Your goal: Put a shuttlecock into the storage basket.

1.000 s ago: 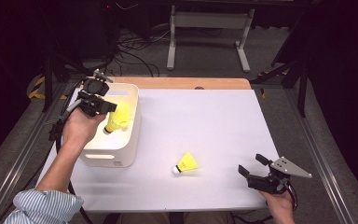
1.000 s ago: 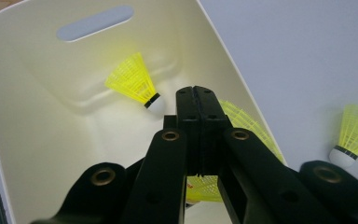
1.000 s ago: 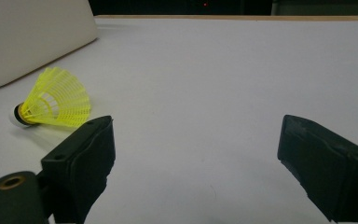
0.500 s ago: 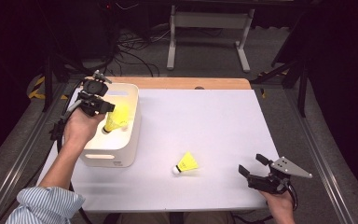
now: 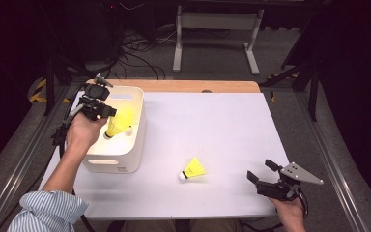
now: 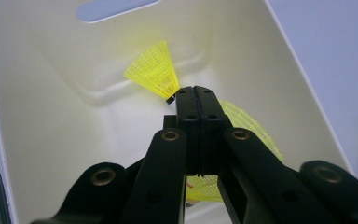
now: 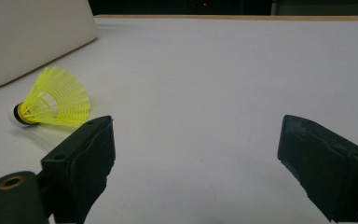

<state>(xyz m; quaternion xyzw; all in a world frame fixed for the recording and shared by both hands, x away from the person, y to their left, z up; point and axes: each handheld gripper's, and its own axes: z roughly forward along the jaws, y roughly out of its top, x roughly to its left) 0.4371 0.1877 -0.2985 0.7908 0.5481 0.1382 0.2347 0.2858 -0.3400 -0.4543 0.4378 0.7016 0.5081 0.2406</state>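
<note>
Over the white bin (image 5: pixel 125 162), left gripper (image 5: pixel 110 112) clenched on a yellow shuttlecock (image 6: pixel 154 74); right gripper (image 5: pixel 260 170) released.

The left gripper (image 6: pixel 196 93) points down into a cream bin (image 6: pixel 37 140), jaws pressed together with nothing visible between the pads. Just beyond the tips, one yellow shuttlecock (image 6: pixel 154 70) lies against the bin's far wall — skirt up-left. A second yellow shuttlecock (image 6: pixel 254 128) lies beneath the jaws, partly hidden.

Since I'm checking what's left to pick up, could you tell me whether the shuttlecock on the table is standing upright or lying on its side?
On its side: the shuttlecock lies on the table, its white cork low at one end, its yellow skirt fanned sideways.
</note>
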